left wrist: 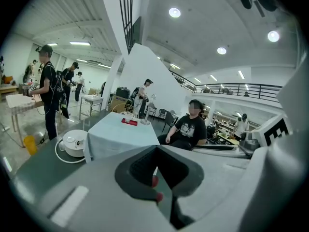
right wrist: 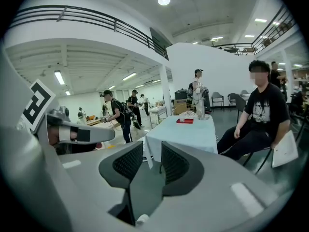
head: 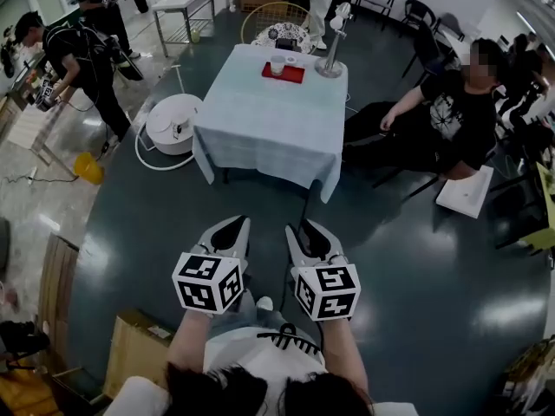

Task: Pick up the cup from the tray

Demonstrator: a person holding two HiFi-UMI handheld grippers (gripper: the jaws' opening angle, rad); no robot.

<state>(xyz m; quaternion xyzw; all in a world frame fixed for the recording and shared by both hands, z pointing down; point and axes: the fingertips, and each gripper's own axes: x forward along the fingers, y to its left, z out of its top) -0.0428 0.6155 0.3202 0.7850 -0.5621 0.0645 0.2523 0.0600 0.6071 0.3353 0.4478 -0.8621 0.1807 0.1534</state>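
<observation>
A small white cup point(head: 277, 66) stands on a red tray point(head: 293, 75) at the far end of a table with a pale blue cloth point(head: 260, 124). Both grippers hang close to my body, well short of the table and above the dark floor. My left gripper point(head: 232, 226) and right gripper point(head: 309, 230) are side by side, each open with nothing between the jaws. The left gripper view shows the tray point(left wrist: 129, 122) far off beyond the jaws point(left wrist: 157, 170). In the right gripper view the tray point(right wrist: 185, 121) is also distant, past the gripper point(right wrist: 152, 166).
A silver stand point(head: 331, 50) rises beside the tray. A person in black point(head: 451, 115) sits at the table's right. A white round appliance with a hose point(head: 173, 121) lies on the floor to its left. People point(head: 82, 59) stand further left. Cardboard boxes point(head: 139, 345) sit near my left.
</observation>
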